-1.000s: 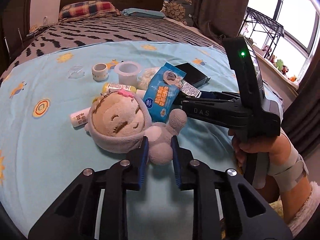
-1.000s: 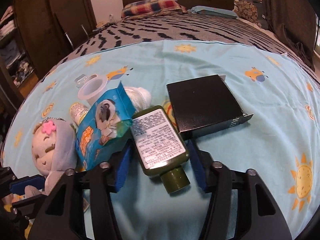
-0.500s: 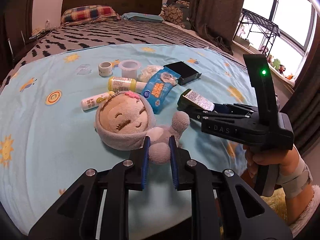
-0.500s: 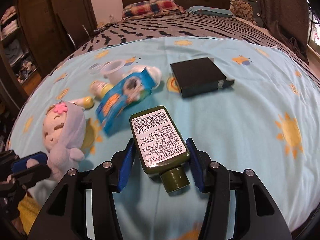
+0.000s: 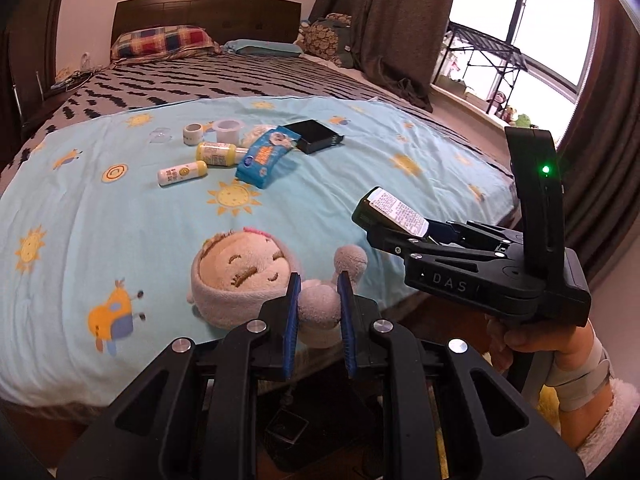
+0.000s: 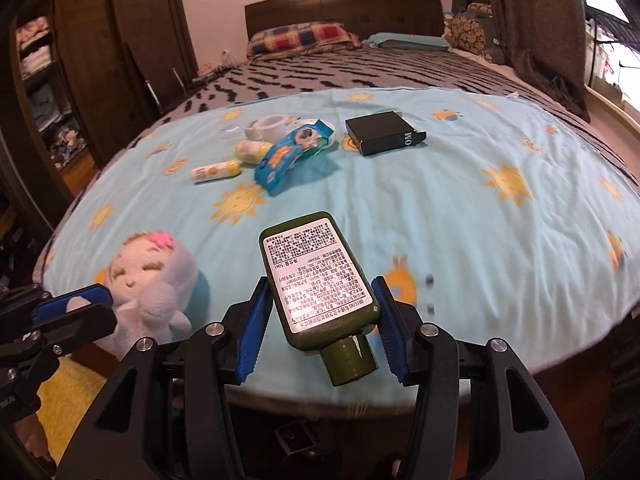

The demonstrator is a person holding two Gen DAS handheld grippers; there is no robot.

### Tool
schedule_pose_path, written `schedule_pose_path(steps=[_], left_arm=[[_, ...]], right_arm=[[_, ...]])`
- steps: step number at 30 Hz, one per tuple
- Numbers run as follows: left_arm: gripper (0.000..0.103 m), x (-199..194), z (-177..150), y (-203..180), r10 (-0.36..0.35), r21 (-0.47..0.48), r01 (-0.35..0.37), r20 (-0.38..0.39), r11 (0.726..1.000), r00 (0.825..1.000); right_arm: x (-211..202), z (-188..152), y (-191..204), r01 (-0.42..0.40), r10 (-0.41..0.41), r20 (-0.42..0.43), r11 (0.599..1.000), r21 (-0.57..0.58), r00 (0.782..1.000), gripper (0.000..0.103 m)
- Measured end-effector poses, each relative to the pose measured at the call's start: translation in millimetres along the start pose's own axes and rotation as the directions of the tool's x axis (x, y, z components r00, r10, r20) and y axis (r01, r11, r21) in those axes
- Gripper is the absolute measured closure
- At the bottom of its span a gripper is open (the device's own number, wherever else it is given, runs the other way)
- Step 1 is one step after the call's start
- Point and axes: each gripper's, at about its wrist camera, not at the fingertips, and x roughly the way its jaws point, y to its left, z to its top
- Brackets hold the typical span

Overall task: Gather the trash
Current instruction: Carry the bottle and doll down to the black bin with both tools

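Note:
My left gripper (image 5: 319, 294) is shut on a limb of the grey plush doll (image 5: 240, 276), which hangs at the foot edge of the bed. To its right, my right gripper (image 5: 390, 220) is shut on a dark green bottle (image 5: 394, 210). In the right wrist view the green bottle (image 6: 320, 276) lies label up, cap toward the camera, between the blue pads of the right gripper (image 6: 322, 296). There the doll (image 6: 148, 276) and the left gripper (image 6: 76, 306) show at lower left.
Far up the light blue sheet (image 5: 120, 240) lie a blue wipes packet (image 5: 266, 156), a black box (image 5: 314, 140), two yellow-capped bottles (image 5: 218, 154), a tape roll (image 5: 194, 134) and a white cup (image 5: 227, 128). A hand (image 5: 520, 344) holds the right gripper. Curtains (image 5: 400, 32) hang right.
Both grippers have pulled back from the pile toward the foot edge of the bed and risen a little, the left carrying the doll and the right the green bottle.

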Motion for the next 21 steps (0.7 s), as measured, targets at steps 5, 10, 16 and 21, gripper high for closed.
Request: schedule_pose_path(steps=[5,10,16,21], left_arm=[[0.086,-20.8,-21.2,-11.3,-0.030,-0.007,0.030,-0.001,1.000,1.000],[0.086,-29.3,-42.7,-20.5,-0.059,-0.006,0.059,-0.023,0.998,0.998],[0.086,-16.8,-69.7,-19.9,-0.073,-0.027,0.071,-0.088,0.997,0.993],[0.086,15.9,-96.5,-10.5,-0.077,-0.074,0.066,-0.161,0.995,0.984]], right_arm=[[-28.2,-25.8,3.8,0.021,-0.021,-0.004,1.000,0.003,1.000,0.051],[-40.8,-48.1,6.3,0.039,-0.039,-0.033,0.999,0.003,0.999,0.051],[-38.3,-76.5,2.3,0.044,-0.042,-0.098,0.999,0.025,0.994,0.051],[-19.6,-100.2,-1.7,0.031,-0.022,-0.176,0.998,0.052,0.984,0.051]])
